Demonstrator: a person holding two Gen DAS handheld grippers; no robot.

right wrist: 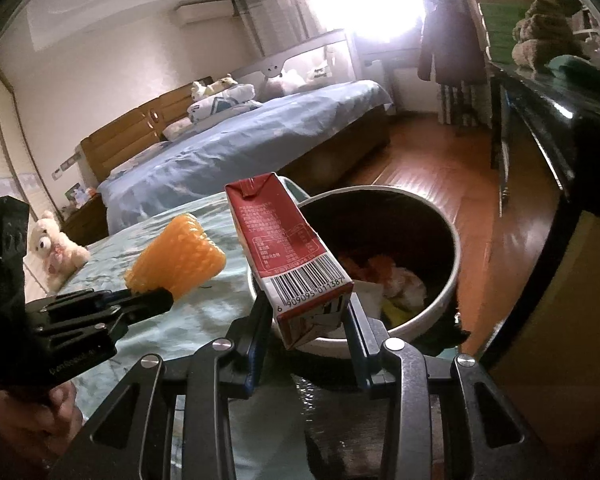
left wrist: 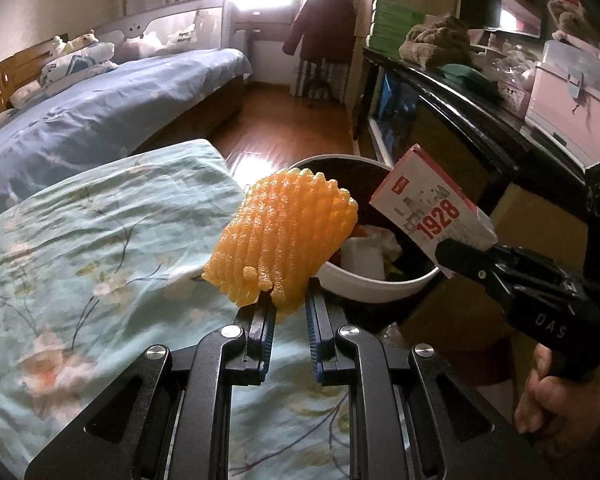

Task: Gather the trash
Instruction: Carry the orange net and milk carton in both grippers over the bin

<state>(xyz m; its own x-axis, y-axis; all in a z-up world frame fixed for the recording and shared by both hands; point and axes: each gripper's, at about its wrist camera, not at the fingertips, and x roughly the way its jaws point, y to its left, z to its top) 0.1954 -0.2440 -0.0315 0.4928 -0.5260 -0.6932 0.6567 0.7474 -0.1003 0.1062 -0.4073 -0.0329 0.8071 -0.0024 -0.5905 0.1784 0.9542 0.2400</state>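
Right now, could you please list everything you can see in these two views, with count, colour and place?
foam fruit net: one, orange, in left gripper
drink carton: one, red and white, in right gripper
trash bin: one, white rim, dark liner, rubbish inside, beside floral bedding
floral bedding: one, pale green, under the grippers
bed: one, blue cover, behind
teddy bear: one, white, on bedding
left gripper: black, shut
right gripper: black, shut

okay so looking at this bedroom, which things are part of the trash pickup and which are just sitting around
Part of the job:
orange foam net, pinched in the left gripper
red and white drink carton, clamped in the right gripper
trash bin, already holding scraps

Just lying about:
teddy bear
blue bed
pink storage box
hanging coat
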